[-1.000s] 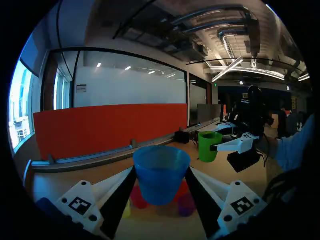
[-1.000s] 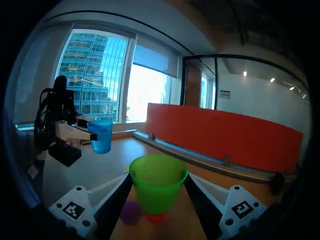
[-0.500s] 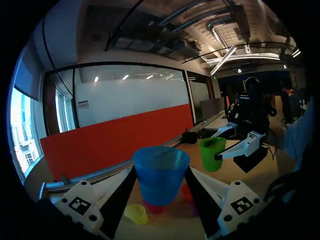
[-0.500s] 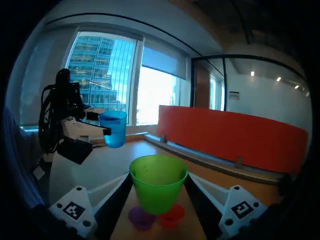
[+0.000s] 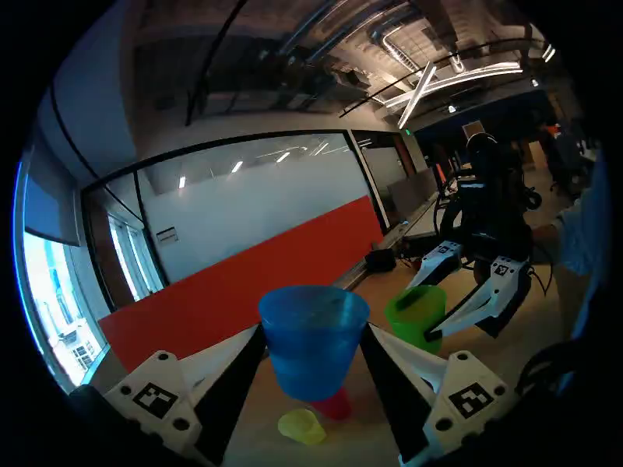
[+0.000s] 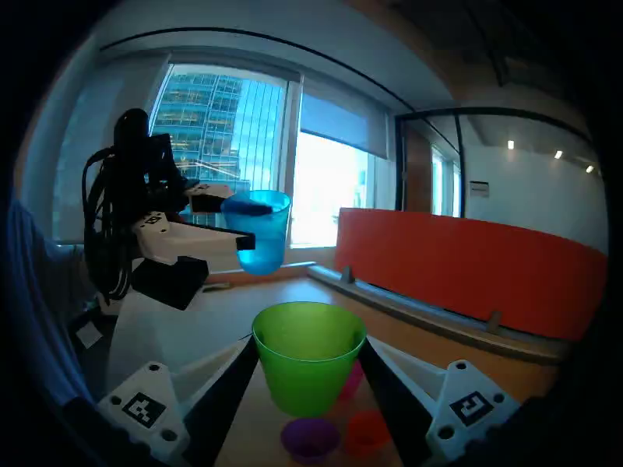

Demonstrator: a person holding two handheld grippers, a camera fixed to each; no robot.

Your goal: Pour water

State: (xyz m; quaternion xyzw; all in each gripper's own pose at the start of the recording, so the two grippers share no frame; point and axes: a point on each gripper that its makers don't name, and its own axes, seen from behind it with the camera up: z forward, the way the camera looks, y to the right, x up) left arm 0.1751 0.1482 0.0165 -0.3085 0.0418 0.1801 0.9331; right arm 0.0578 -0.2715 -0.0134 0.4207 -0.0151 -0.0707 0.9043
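Gripped the blue cup (image 5: 313, 350) from both sides with the left gripper (image 5: 313, 333), fingers drawn in to the cup's width, mouth up, in front of the red partition (image 5: 257, 272). Clamped the green cup (image 6: 309, 362) the same way in the right gripper (image 6: 309, 338), also before the partition, lower than the blue one. Saw a purple cup (image 6: 309, 438) and an orange cup (image 6: 366, 432) standing on the partition's near side.
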